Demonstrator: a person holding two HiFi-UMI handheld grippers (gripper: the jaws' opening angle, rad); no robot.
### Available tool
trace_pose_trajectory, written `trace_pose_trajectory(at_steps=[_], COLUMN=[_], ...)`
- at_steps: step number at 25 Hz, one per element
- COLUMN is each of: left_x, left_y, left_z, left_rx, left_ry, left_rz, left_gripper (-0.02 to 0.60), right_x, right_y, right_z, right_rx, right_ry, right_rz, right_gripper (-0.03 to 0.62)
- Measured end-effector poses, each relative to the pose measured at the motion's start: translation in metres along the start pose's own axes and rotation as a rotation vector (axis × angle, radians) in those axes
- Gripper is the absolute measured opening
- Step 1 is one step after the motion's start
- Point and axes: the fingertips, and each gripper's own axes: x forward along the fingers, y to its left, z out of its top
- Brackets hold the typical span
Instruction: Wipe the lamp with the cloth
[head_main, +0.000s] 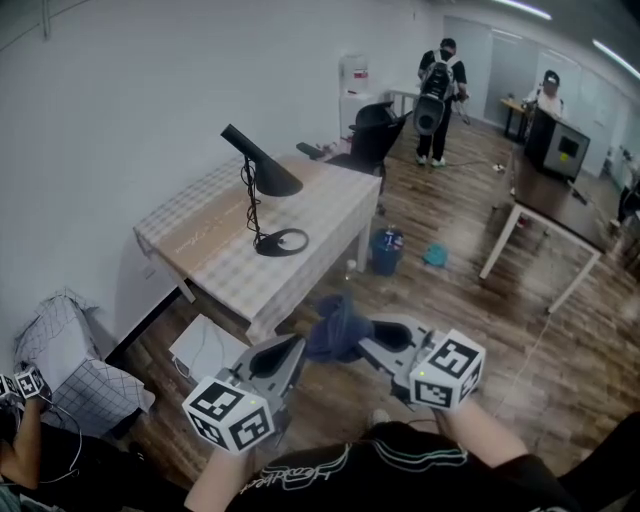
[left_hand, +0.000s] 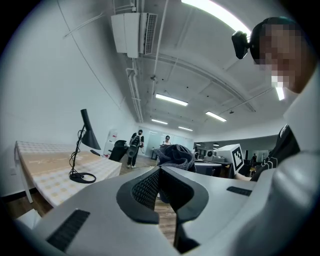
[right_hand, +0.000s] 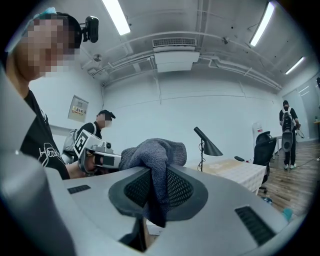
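Cloth (right_hand: 156, 152): dark knit, judged soft and light. It sits clamped in the right gripper (right_hand: 151, 175), with the free bunch above the tips best for wiping. Left gripper (left_hand: 160, 172): jaws together, empty, cloth just beyond. Black desk lamp (head_main: 262, 172), thin-stemmed and likely tippy, stands on the checked table (head_main: 335, 215) at 11 o'clock, well apart.

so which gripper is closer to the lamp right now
Left, slightly. The left gripper is off the table, lamp ahead and leftward; the right gripper, shut on the cloth, sits farther right, away from it.
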Motion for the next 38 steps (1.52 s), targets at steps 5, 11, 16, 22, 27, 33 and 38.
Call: trace_pose_trajectory(at_steps=[5,11,16,22,27,33,38], left_x=[0.018,0.056,0.095,0.16,0.203,0.233,0.238], left_y=[0.02,0.053,0.103,0.17,0.208,0.231,0.248], left_z=[0.001,0.009,0.021,0.038,0.066,0.087,0.096], left_rx=[-0.015,-0.02,-0.029,-0.047,-0.03,0.01,0.017], left_ry=[0.0,-0.001,0.001,-0.001,-0.02,-0.026,-0.021], left_rz=[0.009,0.037,0.096,0.16,0.21,0.258,0.282], left_gripper=[0.0,0.0,0.0,0.0,0.0,0.0,0.0], right_x=[0.01,0.037,0.08,0.132,0.169,0.199,0.222], right_y=[-0.026,-0.075,-0.131,-0.215,-0.272,-0.311,-0.32], right_z=[-0.002,0.002,0.01,0.03,0.058,0.09,0.118], right_rx=[-0.014,-0.044,-0.077,-0.118,-0.175,-0.291,-0.304], right_ry=[0.015,0.023,0.029,0.032,0.033,-0.002,-0.066], right_rz=[-0.022,-0.012,0.019,0.061,0.102,0.131,0.154], right_gripper=[0.057,0.057,0.057,0.057,0.057,0.057,0.057])
